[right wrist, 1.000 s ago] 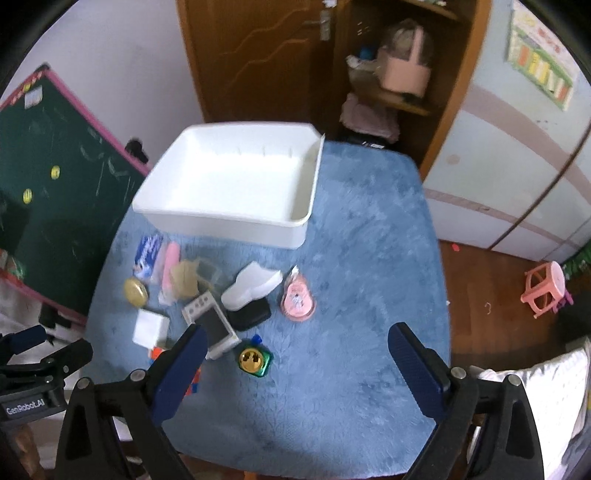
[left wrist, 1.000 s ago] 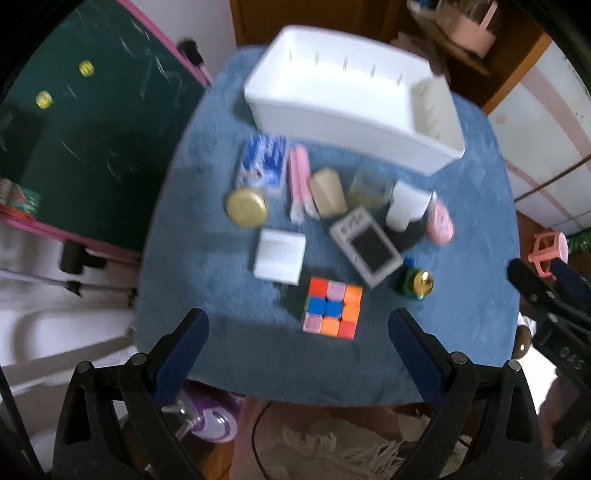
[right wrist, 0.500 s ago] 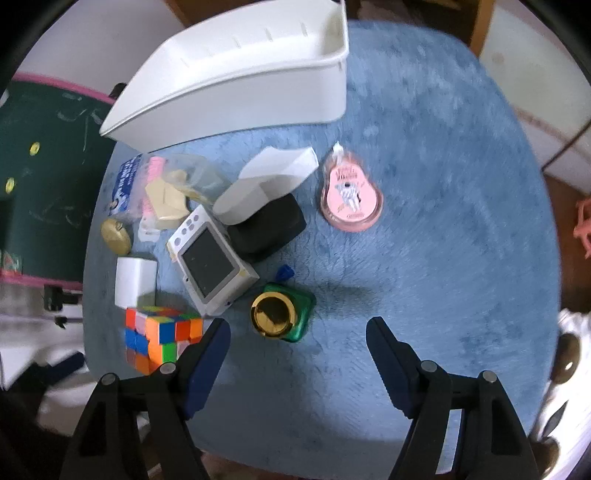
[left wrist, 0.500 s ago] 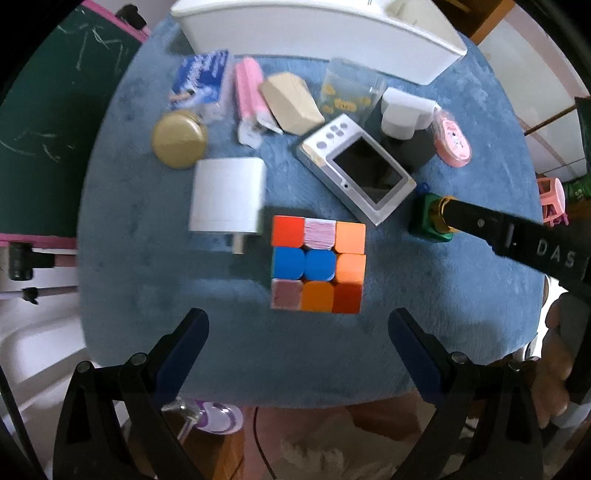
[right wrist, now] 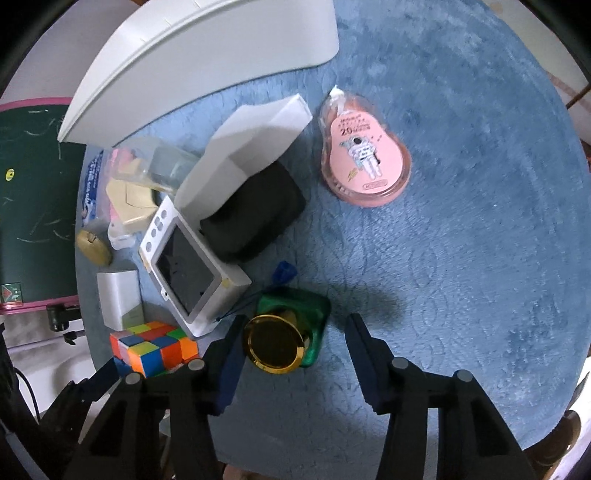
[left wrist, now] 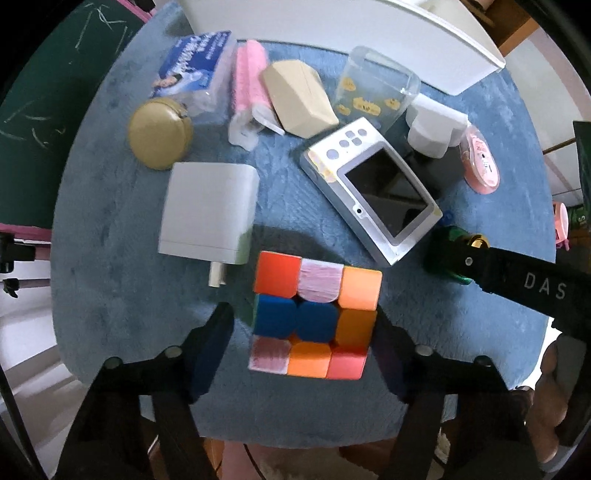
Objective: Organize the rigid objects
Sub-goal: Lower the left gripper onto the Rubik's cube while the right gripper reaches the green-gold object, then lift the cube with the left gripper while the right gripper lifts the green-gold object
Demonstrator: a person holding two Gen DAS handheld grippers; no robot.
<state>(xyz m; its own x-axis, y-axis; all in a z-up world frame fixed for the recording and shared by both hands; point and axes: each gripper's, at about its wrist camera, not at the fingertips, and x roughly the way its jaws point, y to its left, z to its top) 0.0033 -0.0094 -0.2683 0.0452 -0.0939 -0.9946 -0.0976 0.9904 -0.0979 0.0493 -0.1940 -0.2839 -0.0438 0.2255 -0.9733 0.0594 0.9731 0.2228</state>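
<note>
A scrambled colour cube [left wrist: 314, 317] lies on the blue table between the open fingers of my left gripper [left wrist: 304, 336]; it also shows in the right wrist view [right wrist: 153, 347]. A green box with a round gold lid [right wrist: 286, 332] sits between the open fingers of my right gripper [right wrist: 293, 341]; it is partly hidden behind the right gripper in the left wrist view [left wrist: 448, 253]. Neither gripper touches its object. A white bin [left wrist: 332, 33] stands at the table's far edge, also in the right wrist view [right wrist: 192, 55].
Around them lie a white charger [left wrist: 208, 212], a small silver camera [left wrist: 373, 192], a gold round tin [left wrist: 160, 134], a tissue pack [left wrist: 192, 70], a pink tube [left wrist: 249, 81], a beige mouse [left wrist: 297, 99], a clear box [left wrist: 376, 92], a pink correction tape [right wrist: 364, 151] and a black pouch [right wrist: 255, 212].
Both grippers have come down and forward toward the table. The left now straddles the colour cube, and the right now straddles the green box. Both have narrowed their opening a little.
</note>
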